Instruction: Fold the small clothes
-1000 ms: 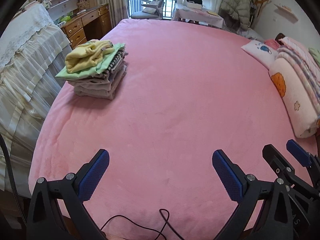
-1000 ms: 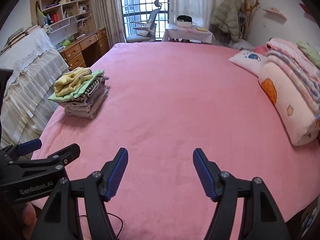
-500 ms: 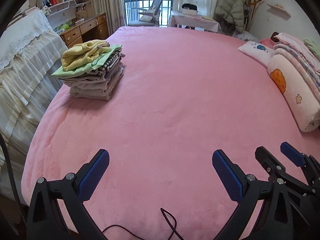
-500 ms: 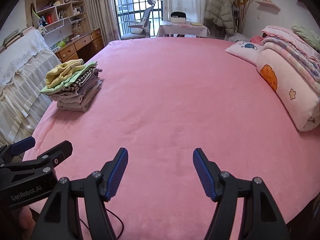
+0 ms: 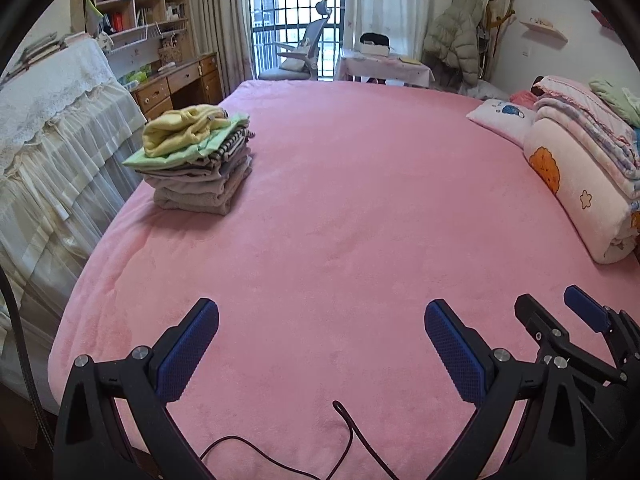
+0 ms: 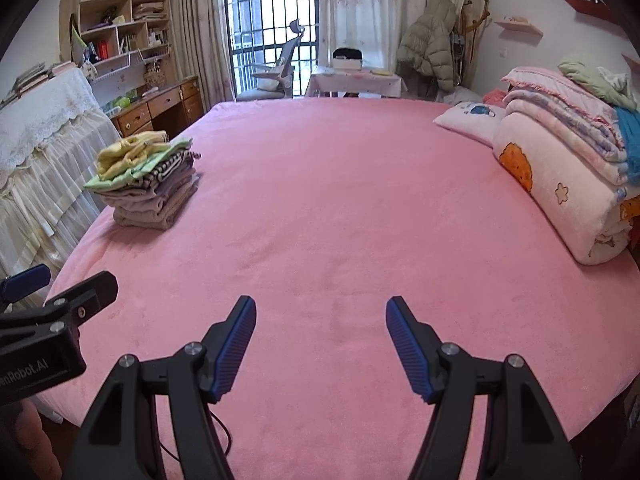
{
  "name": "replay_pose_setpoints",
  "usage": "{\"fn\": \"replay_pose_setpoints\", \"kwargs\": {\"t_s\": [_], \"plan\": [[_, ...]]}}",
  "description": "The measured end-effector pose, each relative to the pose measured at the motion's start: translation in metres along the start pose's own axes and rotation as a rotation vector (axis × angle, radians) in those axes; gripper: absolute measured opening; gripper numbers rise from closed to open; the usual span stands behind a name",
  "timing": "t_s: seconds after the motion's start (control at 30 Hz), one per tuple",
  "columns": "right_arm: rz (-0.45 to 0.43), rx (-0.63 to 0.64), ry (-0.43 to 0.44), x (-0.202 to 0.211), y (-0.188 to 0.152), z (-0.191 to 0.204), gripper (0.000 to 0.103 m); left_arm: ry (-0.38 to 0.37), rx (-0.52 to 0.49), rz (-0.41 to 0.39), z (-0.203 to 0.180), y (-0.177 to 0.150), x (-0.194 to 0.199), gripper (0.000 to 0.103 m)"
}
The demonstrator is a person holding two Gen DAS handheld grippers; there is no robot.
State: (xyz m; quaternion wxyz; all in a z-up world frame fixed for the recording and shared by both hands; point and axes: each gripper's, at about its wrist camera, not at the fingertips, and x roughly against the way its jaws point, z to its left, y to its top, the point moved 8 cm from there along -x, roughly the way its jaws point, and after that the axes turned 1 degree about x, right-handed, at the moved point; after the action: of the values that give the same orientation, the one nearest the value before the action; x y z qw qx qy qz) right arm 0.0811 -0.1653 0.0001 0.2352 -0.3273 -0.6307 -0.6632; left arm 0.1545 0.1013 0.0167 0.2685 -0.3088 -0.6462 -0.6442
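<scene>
Left claw (image 6: 24,292) body label reads "enRobot.AI", start cut off

The rolled quilt (image 5: 576,196) runs off the right edge of the left wrist view; the left gripper (image 6: 24,288) is cut by the right wrist view's left edge, lettering clipped; a thin cable (image 5: 352,436) drops out the bottom; shelf items (image 6: 120,40) upper left are too small to identify.
</scene>
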Motion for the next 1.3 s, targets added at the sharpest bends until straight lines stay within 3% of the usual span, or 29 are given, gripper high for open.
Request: {"fn": "replay_pose_setpoints", "kwargs": {"t_s": [0.27,0.53,1.3], "plan": [[0.01,-0.029,0.031,0.02,-0.007,-0.004,0.068,-0.023,-0.002,0.004,-0.01,-0.018,0.022,0.102],[0.012,-0.022,0.024,0.032,-0.019,-0.002,0.068,-0.01,0.006,0.075,-0.007,-0.037,0.021,0.102],[0.001,-0.02,0.014,0.032,-0.018,-0.004,0.068,-0.014,0.001,0.078,-0.007,-0.033,0.013,0.102]]}}
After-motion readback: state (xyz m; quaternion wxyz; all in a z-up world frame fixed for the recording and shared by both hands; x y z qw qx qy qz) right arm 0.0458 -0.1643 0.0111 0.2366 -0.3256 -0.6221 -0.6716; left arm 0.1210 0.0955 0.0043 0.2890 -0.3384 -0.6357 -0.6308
